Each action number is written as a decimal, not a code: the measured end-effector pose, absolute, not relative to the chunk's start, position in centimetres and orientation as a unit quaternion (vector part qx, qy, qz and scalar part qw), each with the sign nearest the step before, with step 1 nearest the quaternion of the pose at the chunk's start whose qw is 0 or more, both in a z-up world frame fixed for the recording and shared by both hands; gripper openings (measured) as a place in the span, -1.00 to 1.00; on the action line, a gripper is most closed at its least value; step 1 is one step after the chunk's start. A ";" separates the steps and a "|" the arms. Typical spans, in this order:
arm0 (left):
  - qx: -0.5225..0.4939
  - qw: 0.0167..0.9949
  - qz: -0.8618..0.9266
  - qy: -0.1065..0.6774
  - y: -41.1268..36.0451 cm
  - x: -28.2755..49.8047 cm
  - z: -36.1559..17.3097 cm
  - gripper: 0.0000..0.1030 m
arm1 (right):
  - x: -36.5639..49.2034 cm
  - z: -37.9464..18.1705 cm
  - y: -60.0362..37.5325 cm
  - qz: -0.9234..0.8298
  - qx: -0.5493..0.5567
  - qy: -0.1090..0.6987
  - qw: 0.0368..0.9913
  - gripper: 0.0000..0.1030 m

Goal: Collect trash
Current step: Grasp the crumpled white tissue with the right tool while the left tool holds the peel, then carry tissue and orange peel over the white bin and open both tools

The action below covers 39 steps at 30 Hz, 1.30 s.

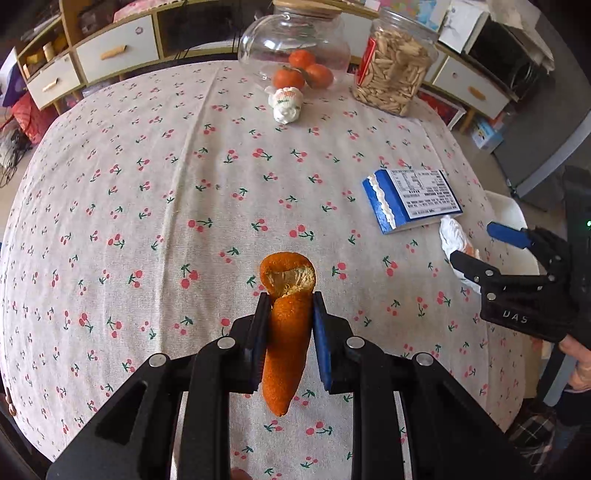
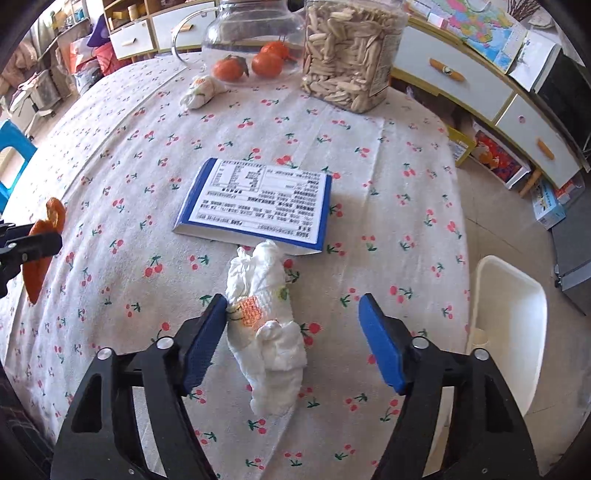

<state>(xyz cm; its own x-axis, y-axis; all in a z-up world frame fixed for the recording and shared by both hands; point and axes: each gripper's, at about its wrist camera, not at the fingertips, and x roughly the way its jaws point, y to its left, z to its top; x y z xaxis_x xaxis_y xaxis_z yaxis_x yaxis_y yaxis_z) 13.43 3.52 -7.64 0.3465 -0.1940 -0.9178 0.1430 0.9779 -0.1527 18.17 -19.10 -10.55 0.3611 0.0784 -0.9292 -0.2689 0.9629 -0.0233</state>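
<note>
left gripper point(image 1: 287, 306): jaws closed on a strip of orange peel point(image 1: 286, 332). the blue pads press it from both sides. the peel stands lengthwise between them, its curled end past the fingertips and its lower end hanging free above the tablecloth point(image 1: 147, 206).

right gripper point(image 2: 293, 314): jaws partly open, straddling a crumpled white tissue point(image 2: 271, 332) that lies on the tablecloth. the left pad touches the tissue's edge; the right pad stands well apart from it. the tissue is not gripped.

a blue and white packet point(image 2: 255, 203) lies flat just beyond the tissue. at the far edge of the table: a second crumpled tissue point(image 2: 201, 92), a glass jar point(image 2: 255, 33) holding tangerines point(image 2: 267, 62), and a plastic jar of seeds point(image 2: 351, 55). a white chair point(image 2: 506, 317) stands beside the table on the right.
</note>
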 end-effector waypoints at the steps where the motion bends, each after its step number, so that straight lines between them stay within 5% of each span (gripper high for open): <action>1: -0.034 0.822 -0.104 0.558 3.7 13.8 -7.5 -0.56 | 18.1 -10.8 -19.0 0.113 -0.079 0.560 0.817 -0.07; 3: -0.044 0.829 -0.103 0.548 4.0 13.7 -6.9 -0.56 | 18.0 -10.6 -18.8 0.132 -0.060 0.562 0.814 -0.35; 26: -0.088 0.913 -0.024 0.398 2.6 15.3 -1.8 -0.56 | 16.1 -0.7 -18.5 0.100 -0.003 0.329 0.939 -0.35; 39: -0.068 0.940 0.017 0.333 -1.0 13.8 0.5 -0.56 | 15.2 1.3 -20.5 0.040 0.007 0.273 0.961 -0.35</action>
